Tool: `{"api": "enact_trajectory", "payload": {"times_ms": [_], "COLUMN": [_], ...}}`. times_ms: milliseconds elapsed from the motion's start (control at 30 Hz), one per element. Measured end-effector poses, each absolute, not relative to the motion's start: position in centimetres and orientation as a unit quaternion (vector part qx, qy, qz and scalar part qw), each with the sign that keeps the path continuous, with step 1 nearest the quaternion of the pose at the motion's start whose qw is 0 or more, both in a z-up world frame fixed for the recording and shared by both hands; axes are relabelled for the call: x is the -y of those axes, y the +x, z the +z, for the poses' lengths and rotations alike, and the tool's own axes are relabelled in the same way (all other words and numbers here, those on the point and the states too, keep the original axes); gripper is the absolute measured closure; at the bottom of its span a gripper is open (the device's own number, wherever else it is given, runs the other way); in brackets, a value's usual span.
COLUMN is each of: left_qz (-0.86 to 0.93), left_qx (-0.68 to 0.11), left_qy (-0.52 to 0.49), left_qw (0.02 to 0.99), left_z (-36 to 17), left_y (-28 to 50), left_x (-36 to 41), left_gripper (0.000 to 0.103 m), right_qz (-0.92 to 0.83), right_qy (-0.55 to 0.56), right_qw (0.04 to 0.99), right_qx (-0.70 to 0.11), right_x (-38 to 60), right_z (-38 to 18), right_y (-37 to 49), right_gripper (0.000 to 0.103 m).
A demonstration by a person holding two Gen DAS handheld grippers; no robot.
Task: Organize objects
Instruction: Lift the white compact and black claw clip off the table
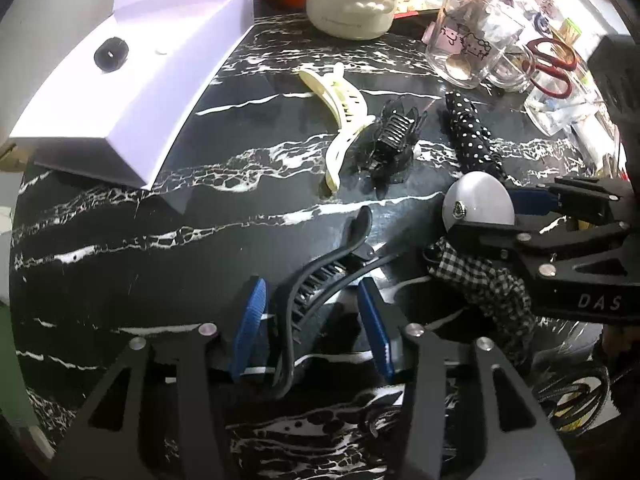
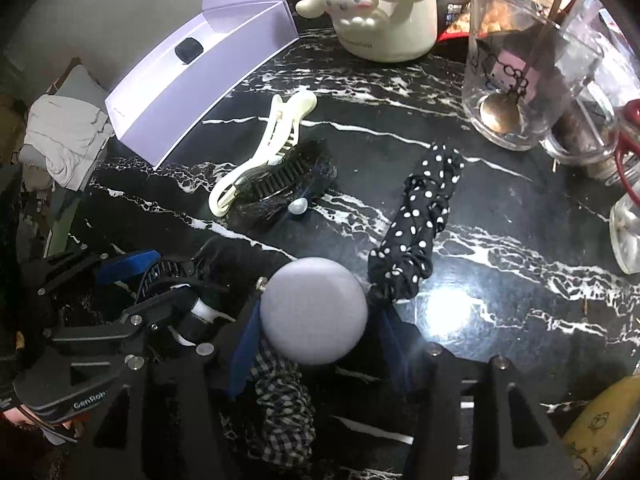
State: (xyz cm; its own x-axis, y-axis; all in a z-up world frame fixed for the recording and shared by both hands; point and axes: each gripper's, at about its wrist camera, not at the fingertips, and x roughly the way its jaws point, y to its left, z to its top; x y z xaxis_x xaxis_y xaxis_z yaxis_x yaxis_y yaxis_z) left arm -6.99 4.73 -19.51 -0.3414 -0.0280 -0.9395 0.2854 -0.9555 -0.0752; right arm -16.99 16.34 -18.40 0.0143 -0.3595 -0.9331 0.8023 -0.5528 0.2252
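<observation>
The left gripper (image 1: 316,324) stood open around a black hair clip (image 1: 320,276) lying on the marbled table (image 1: 160,240), its blue pads clear of it. Just to its right, the right gripper (image 2: 316,320) clasped a round grey ball (image 2: 314,312) above a checked scrunchie (image 2: 280,400). A dotted scrunchie (image 2: 420,216) lay near.

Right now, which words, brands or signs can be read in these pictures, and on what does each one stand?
"DAS": on the right gripper, the rest cut off.
"GenRob": on the left gripper, the rest hidden.
Square code on the white box lid: too blurred to read.
Print on the cream jar and the glass cup: too small to read.
</observation>
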Motion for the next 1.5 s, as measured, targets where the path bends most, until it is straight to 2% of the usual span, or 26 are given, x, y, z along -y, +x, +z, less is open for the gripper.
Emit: {"api": "enact_trajectory", "payload": {"times_ms": [33, 133, 167, 200, 400, 1000, 1500], "left_qz": [-0.812, -0.814, -0.813, -0.812, -0.799, -0.813, -0.828], "left_qx": [-0.109, -0.092, -0.083, -0.076, -0.111, -0.069, -0.08], "left_qy": [0.566, 0.566, 0.569, 0.572, 0.586, 0.576, 0.551], "left_qw": [0.094, 0.089, 0.09, 0.089, 0.078, 0.049, 0.061], "left_z": [-19.5, -19.5, -19.5, -19.5, -19.1, -12.8, -8.8], "left_y": [-7.0, -7.2, -7.3, -7.4, -7.2, -6.4, -3.7], "left_x": [-4.8, -5.0, -5.1, -5.2, -4.3, -4.4, -0.8], "left_gripper": [0.057, 0.079, 0.084, 0.085, 0.085, 0.085, 0.085], "right_qz": [-0.676, -0.676, -0.672, -0.666, -0.664, -0.676, -0.683], "right_qy": [0.566, 0.563, 0.565, 0.568, 0.571, 0.574, 0.527], "right_qw": [0.431, 0.434, 0.438, 0.442, 0.436, 0.416, 0.452], "right_qx": [-0.194, -0.195, -0.194, -0.195, -0.207, -0.202, -0.226], "right_x": [-16.4, -16.3, -16.4, -16.4, -17.2, -18.9, -14.7], "right_z": [-18.4, -18.4, -18.4, -18.4, -17.5, -13.4, -8.3], "right_y": [-17.0, -16.9, -16.8, -16.7, -16.0, -14.1, -10.7], "right_gripper": [0.046, 0.049, 0.05, 0.05, 0.05, 0.05, 0.05]}}
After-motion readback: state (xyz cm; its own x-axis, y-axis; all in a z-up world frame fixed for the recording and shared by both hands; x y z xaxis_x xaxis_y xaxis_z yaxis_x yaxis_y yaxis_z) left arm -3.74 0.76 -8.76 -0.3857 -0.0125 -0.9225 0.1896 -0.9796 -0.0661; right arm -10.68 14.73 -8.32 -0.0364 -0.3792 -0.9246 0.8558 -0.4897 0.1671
